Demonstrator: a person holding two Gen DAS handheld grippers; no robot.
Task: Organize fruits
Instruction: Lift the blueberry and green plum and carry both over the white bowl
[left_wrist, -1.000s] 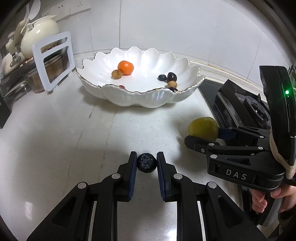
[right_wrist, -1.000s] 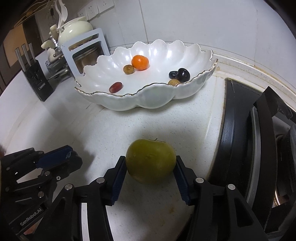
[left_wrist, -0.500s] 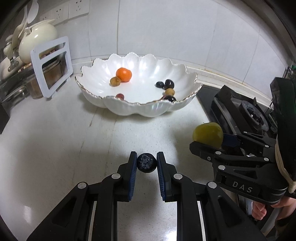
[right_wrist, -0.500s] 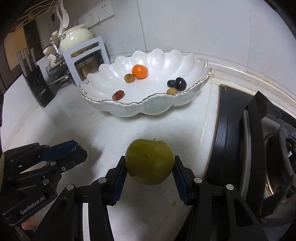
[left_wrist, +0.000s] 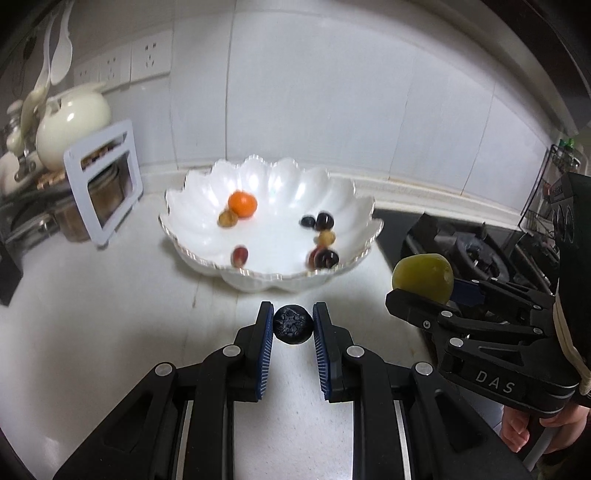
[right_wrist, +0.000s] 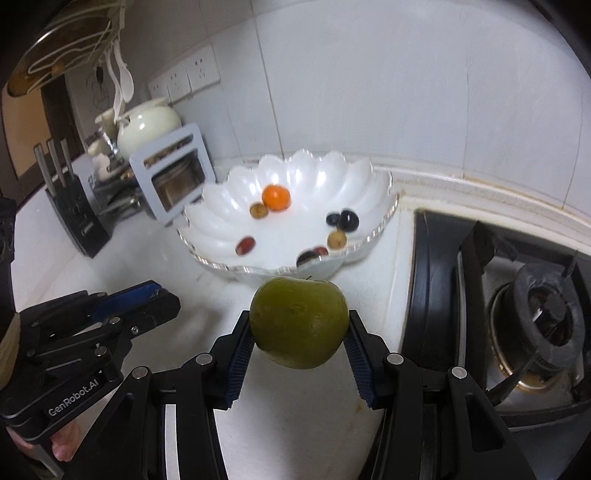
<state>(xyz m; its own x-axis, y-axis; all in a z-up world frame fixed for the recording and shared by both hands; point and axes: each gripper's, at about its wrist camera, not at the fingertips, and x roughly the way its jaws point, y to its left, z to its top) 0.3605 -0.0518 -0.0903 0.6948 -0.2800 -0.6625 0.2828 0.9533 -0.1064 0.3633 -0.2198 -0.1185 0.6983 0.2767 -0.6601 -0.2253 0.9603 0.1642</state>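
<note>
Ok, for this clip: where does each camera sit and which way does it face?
Left wrist: on the left tongs, looking down along them at the dark berry they grip and the white bowl; right tongs and a hand show.
Right wrist: on the right tongs, gripping the green fruit; left tongs show.
Shared: bowl, orange fruit, stove.

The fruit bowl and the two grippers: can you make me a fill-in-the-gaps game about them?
1. The right gripper holds a big ____ fruit.
2. The left gripper pinches a small dark ____.
3. The brightest fruit in the white bowl is coloured ____.
4. Right of the bowl sits a black ____.

Missing words: green; berry; orange; stove
</note>
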